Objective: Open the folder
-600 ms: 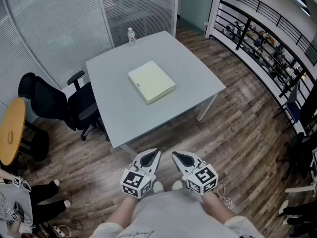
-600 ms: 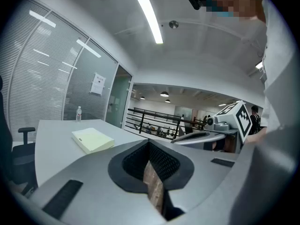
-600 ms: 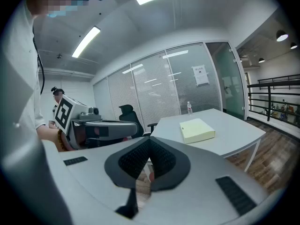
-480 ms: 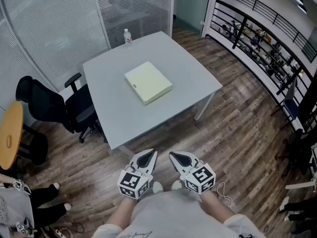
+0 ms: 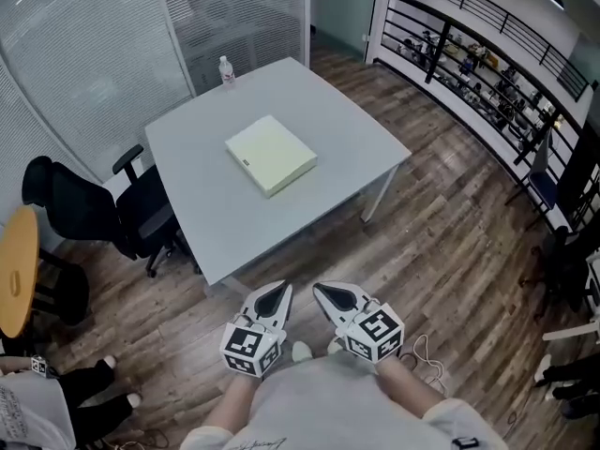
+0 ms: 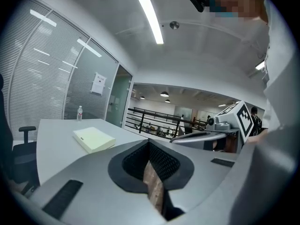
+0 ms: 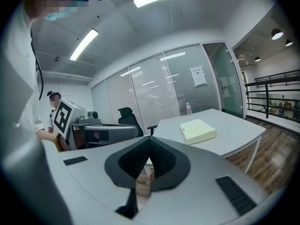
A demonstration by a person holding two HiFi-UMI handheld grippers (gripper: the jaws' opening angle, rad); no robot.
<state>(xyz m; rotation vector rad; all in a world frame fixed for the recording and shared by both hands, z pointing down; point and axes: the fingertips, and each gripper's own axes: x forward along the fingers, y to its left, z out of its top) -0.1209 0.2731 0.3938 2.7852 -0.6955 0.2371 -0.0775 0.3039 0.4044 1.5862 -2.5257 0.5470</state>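
Presently the left claw (image 5: 277, 294) and right claw (image 5: 326, 293) are held closed, empty; the folder (image 5: 271, 155) on the far bench (image 5: 216, 223) could be shoved, not opened, unless they are parted.

A: Where is the folder (image 5: 271, 155) placed?
B: On the table (image 5: 347, 148), near its middle. A bottle (image 5: 224, 70) is set at the far edge behind it.
A: And around the table?
B: An office chair (image 5: 94, 209) is stationed at its left. A railing (image 5: 469, 73) is seen to the right.
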